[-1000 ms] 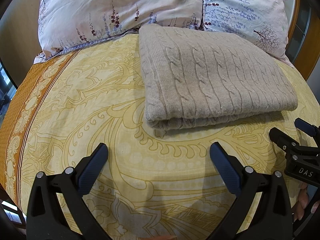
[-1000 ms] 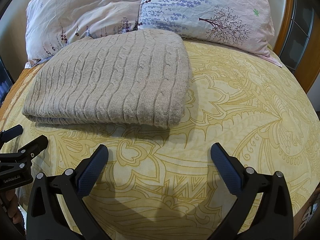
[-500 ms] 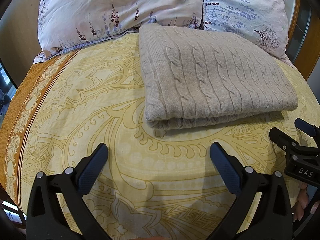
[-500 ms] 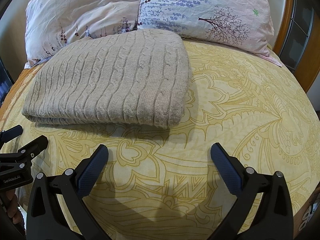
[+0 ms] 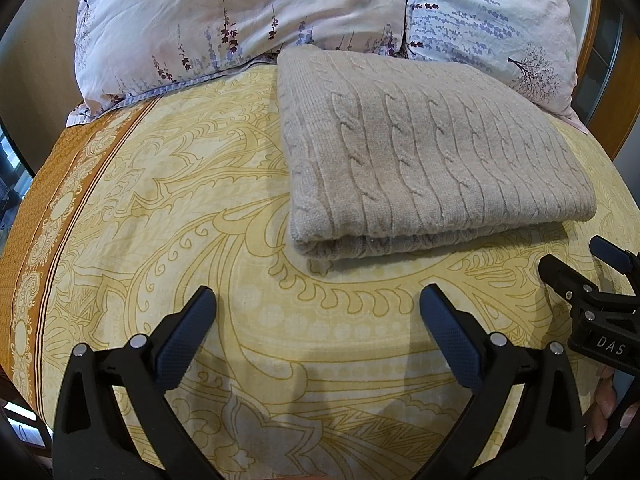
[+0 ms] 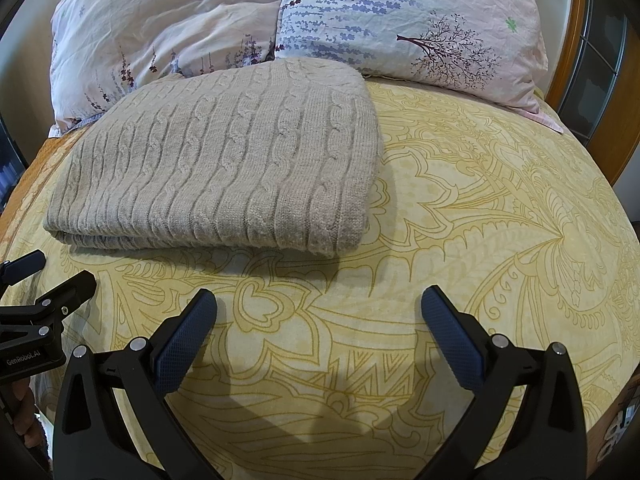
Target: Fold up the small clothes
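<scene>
A beige cable-knit sweater [image 5: 432,152] [image 6: 224,164] lies folded into a neat rectangle on the yellow patterned bedspread [image 5: 192,208] [image 6: 500,220], its far edge against the pillows. My left gripper [image 5: 318,304] hovers open over bare bedspread, short of the sweater's near left corner. Open too, my right gripper [image 6: 318,304] hangs in front of the sweater's near right corner, with nothing between its fingers. Each gripper shows at the edge of the other's view: the right gripper [image 5: 576,260], the left gripper [image 6: 60,272].
Two floral pillows [image 5: 240,20] [image 6: 400,16] lie along the head of the bed. A wooden headboard post [image 6: 576,64] stands at the right. An orange border [image 5: 36,220] runs down the bedspread's left side. A hand [image 5: 608,408] holds the right gripper.
</scene>
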The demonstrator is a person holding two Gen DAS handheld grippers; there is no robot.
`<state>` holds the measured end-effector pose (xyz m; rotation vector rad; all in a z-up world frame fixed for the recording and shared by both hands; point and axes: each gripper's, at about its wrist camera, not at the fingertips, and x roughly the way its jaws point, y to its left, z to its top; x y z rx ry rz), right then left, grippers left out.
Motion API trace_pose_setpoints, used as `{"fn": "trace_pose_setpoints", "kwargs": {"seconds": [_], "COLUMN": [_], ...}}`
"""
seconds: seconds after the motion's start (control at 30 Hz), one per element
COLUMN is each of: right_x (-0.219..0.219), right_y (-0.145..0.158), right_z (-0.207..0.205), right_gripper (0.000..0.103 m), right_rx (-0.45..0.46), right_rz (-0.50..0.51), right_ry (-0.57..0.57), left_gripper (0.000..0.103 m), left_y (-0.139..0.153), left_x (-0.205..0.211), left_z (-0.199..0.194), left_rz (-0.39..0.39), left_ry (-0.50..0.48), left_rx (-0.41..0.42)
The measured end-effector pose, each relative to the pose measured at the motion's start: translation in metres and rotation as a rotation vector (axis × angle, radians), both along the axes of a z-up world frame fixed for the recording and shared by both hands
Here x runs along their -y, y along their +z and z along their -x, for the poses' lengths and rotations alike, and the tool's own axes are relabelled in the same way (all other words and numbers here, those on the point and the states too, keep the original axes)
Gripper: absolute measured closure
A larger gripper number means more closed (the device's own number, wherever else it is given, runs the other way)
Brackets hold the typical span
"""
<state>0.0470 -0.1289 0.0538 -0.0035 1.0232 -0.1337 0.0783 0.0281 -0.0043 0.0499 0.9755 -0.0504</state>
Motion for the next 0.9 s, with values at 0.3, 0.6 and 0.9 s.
{"fn": "trace_pose_setpoints", "kwargs": {"seconds": [0.3,0.6,0.9], "right_x": [0.0,0.0001,0.0001], "right_y": [-0.0002,-0.0002,-0.0001], "right_z": [0.0,0.0,-0.0001], "right_gripper": [0.001,0.001,0.001], "right_rx": [0.0,-0.001,-0.001], "right_rz": [0.0,0.0,0.0], "right_ry": [0.0,0.0,0.0], "left_gripper": [0.002,0.002,0.002], "left_y": [-0.0015,-0.0014,-0.0018], "left_x": [-0.0002,-0.0004,-0.0009], "left_z": [0.001,0.0001,0.0011], "left_rz": [0.0,0.0,0.0], "left_ry": [-0.001,-0.003,-0.004], "left_rx": [-0.003,-0.003,-0.007]}}
